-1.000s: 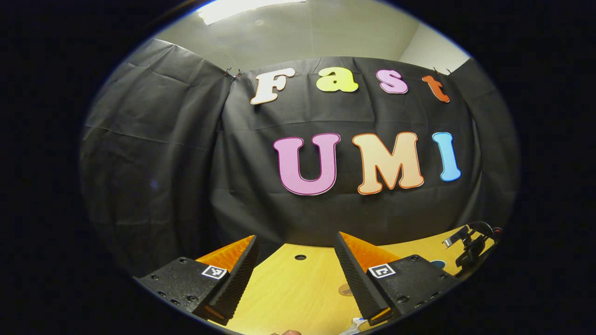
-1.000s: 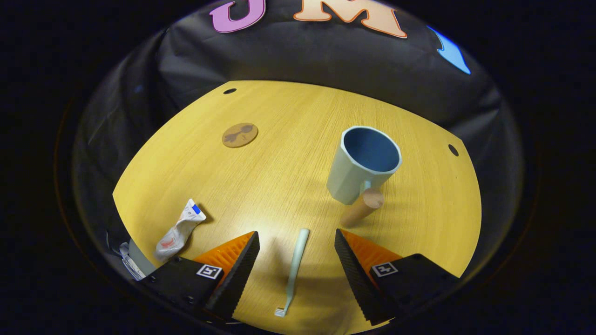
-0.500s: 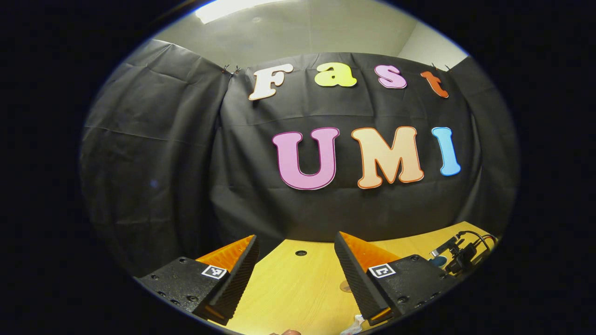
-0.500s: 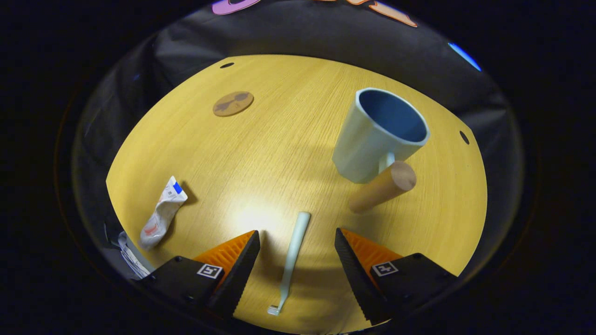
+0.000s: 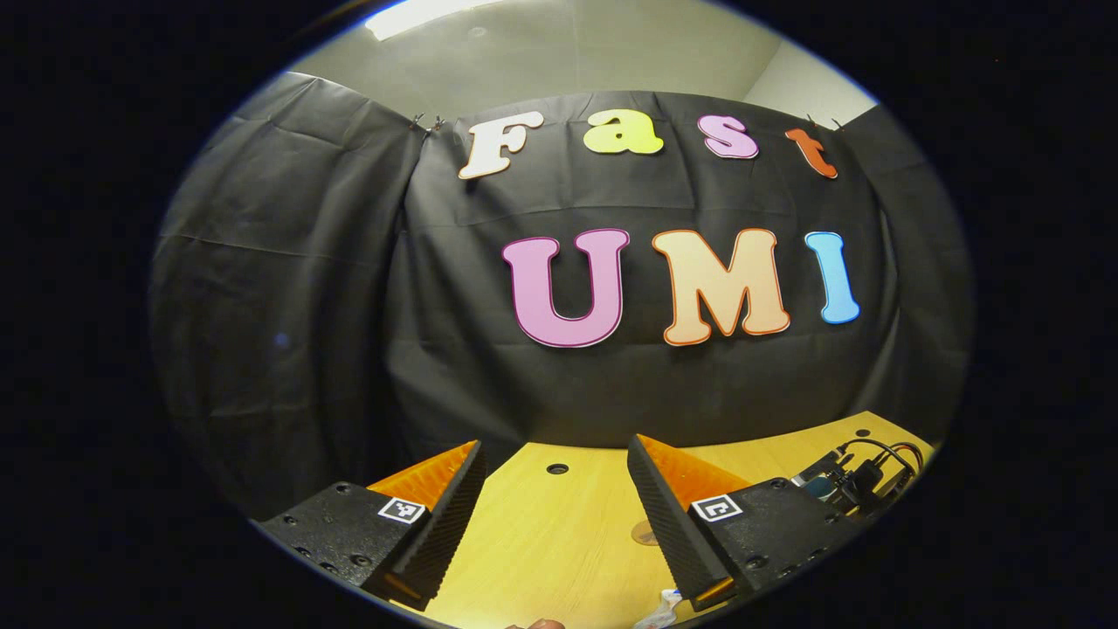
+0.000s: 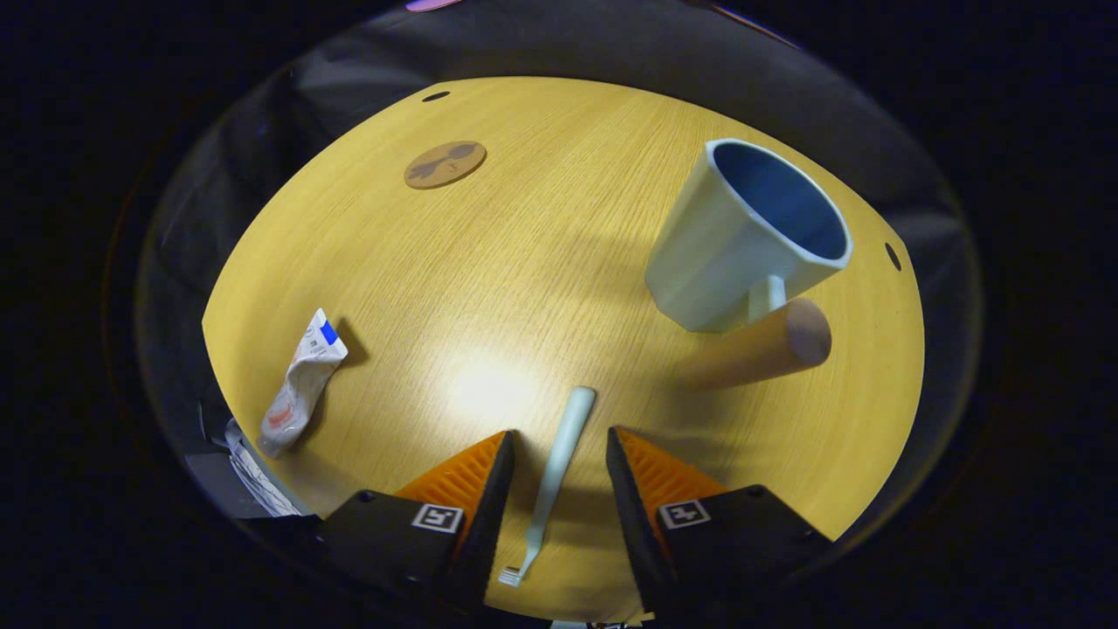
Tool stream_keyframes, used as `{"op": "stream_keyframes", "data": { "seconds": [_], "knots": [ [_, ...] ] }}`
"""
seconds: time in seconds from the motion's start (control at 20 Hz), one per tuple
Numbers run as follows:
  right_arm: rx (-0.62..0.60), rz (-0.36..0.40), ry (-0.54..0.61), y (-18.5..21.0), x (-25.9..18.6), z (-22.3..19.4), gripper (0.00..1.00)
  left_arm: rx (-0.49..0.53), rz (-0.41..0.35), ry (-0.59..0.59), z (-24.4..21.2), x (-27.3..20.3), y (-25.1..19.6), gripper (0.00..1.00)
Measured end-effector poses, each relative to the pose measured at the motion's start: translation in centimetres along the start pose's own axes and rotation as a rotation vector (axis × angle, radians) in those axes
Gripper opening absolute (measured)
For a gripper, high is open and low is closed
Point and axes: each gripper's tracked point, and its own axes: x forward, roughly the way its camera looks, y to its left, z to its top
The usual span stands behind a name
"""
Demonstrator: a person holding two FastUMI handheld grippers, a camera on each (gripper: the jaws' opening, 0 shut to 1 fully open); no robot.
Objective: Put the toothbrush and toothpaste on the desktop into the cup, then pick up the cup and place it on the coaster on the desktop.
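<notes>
Toothbrush (image 6: 556, 472) is the thing everything hangs on, and it lies flat on the desk (image 6: 524, 279) right between the fingers of the right gripper (image 6: 552, 454). Its long axis runs almost straight along that gripper's line of sight, handle end pointing away toward the middle of the desk, bristle head back near the gripper body. The jaws stand narrowed around the handle, with a sliver of desk visible on each side, so they are not pressing on it yet. Taking the toothbrush as the landmark: the cup (image 6: 751, 236) stands beyond it and to the right, empty, mouth tipped toward the camera; the toothpaste (image 6: 301, 384) lies off to its left, well apart; the coaster (image 6: 445, 163) sits far beyond it, slightly left. The left gripper (image 5: 555, 476) hovers with jaws wide and empty, facing the wall, so the right one is clearly nearer; I'd expect it to close and lift
</notes>
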Motion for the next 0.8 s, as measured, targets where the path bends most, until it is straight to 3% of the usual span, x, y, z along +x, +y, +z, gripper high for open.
{"op": "stream_keyframes", "data": {
  "seconds": [0.1, 0.15, 0.25, 0.8],
  "knots": [
    [0.017, 0.019, -0.012, 0.1, 0.1, 0.2, 0.48, 0.002, -0.019, 0.001, -0.3, 0.4, -0.8, 0.94],
    [0.022, 0.025, -0.010, 0.1, 0.0, 0.0, 0.20, 0.006, -0.033, 0.004, -0.6, 0.5, -1.3, 0.94],
    [0.024, 0.033, -0.015, 0.0, 0.0, 0.0, 0.09, 0.018, -0.063, 0.025, -1.4, 0.8, -2.3, 0.94],
    [0.029, 0.038, -0.059, 0.0, -0.1, 0.2, 0.09, 0.037, -0.265, 0.251, -10.1, 0.7, -8.3, 0.93]
  ]
}}
